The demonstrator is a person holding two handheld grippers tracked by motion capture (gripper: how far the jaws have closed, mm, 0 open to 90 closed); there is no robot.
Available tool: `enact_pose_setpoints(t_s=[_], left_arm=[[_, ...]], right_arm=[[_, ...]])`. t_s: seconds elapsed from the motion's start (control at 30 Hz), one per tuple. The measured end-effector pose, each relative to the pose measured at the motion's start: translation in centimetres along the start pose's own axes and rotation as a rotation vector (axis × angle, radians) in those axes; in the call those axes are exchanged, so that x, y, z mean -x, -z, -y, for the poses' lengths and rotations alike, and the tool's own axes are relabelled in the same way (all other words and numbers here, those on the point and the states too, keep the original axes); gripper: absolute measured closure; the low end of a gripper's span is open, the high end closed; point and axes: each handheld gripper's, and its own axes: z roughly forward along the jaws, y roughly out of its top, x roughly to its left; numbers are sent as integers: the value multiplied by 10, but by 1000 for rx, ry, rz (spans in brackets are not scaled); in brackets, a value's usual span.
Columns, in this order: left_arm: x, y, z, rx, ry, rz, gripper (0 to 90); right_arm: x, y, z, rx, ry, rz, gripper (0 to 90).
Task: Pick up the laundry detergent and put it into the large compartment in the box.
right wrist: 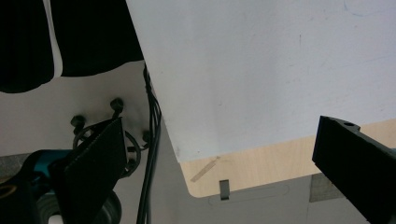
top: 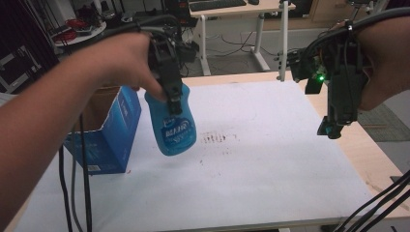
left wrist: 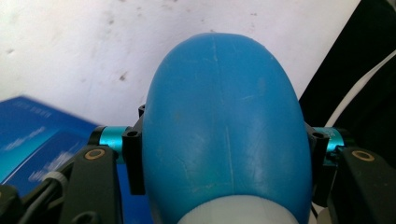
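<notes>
The left gripper [top: 175, 108] has its fingers clamped on the blue bottle [top: 172, 126], held in the air above the white worktop [top: 270, 174] beside the open blue box [top: 109, 130], while the right gripper [top: 332, 129] hangs open and empty; next, I judge, comes carrying the bottle to wherever it goes.

High view down over the white table [top: 270, 159] — gripper views close, downward.

White desk [top: 232, 12] behind; grey floor [top: 241, 43] with cables
</notes>
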Motion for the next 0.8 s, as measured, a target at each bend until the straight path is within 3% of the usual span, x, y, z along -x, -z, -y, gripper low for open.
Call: enact_pose_setpoints(t_s=[0.2, 0.23, 0.27, 0.37, 0.57, 0.67, 0.8], left_arm=[[-19, 38, 19, 19, 86, -9, 380], [-22, 42, 22, 18, 95, -7, 379], [-26, 48, 27, 24, 125, -4, 380], [-36, 61, 38, 33, 166, 3, 379], [-57, 81, 62, 44, 285, 0, 379], [-68, 91, 77, 66, 387, 7, 379], [-81, 100, 94, 74, 493, 12, 379]], right_arm=[[2, 0, -5, 3, 24, 5, 24], [1, 0, -6, 12, 7, -1, 24], [1, 0, -6, 10, 13, -2, 24], [2, 0, -8, 7, 23, 1, 24], [4, 0, -9, 9, 34, 2, 24], [4, 0, -8, 8, 33, 2, 24], [4, 2, -8, 3, 28, 4, 24]])
